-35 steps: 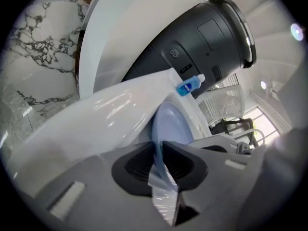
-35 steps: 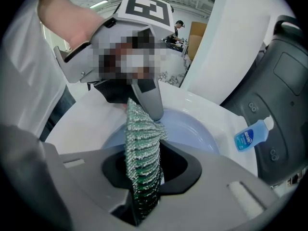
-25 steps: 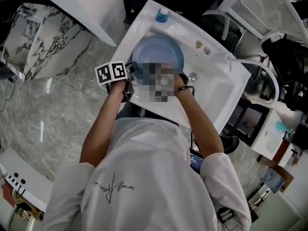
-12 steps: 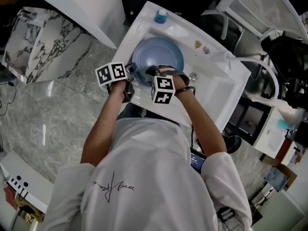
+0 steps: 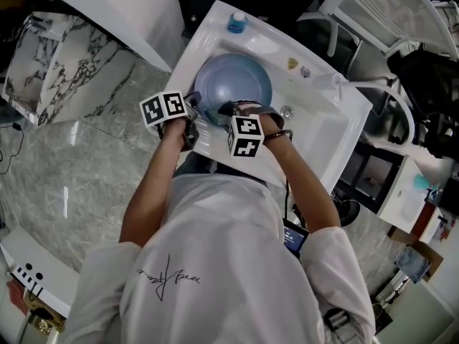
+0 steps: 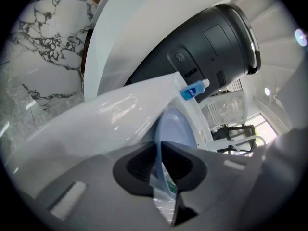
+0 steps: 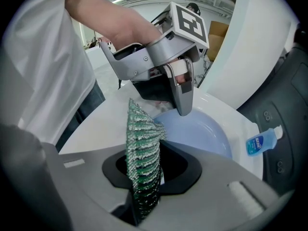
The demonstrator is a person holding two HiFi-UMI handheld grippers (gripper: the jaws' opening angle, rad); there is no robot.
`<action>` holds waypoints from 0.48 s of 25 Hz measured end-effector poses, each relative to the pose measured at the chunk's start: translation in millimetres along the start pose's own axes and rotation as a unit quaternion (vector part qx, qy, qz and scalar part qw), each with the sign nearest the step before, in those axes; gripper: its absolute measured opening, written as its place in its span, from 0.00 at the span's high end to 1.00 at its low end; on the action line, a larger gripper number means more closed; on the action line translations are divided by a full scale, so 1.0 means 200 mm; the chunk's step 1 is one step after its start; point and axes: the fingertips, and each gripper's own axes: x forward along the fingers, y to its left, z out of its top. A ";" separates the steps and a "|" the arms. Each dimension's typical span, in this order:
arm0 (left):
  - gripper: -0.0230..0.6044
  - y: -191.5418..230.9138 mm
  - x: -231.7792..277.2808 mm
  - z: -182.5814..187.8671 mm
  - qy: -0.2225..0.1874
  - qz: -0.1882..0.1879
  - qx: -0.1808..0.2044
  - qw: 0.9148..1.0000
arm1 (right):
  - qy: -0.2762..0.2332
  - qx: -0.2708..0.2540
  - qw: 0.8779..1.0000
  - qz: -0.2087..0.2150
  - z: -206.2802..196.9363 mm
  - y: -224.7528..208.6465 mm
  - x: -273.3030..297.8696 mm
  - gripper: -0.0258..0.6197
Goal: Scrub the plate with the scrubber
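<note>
My left fingers (image 6: 135, 166) pinch the stiff, likely slippery plate (image 5: 233, 81) rim in the sink (image 5: 315, 131); right fingers (image 7: 180, 166) squeeze the soft scrubber (image 7: 142, 148).

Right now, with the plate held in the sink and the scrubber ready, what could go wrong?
The left gripper pinches the plate only at its thin rim, so scrubbing pressure could make it pivot or slip into the sink. The right gripper holds the scrubber by one end, with most of it sticking out, so it may fold or pull free. The blue bottle on the sink's edge could get knocked.
</note>
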 end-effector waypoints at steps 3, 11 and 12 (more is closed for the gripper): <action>0.80 0.00 0.00 0.00 0.001 -0.001 -0.002 1.000 | -0.001 0.005 1.000 0.005 -0.01 0.02 -0.01 0.86; 0.80 0.00 0.00 0.00 0.002 -0.002 -0.004 1.000 | -0.003 0.020 1.000 0.017 -0.06 0.07 -0.04 0.86; 0.80 0.00 0.00 0.00 0.001 -0.002 -0.004 1.000 | -0.003 0.022 1.000 0.018 -0.07 0.07 -0.04 0.86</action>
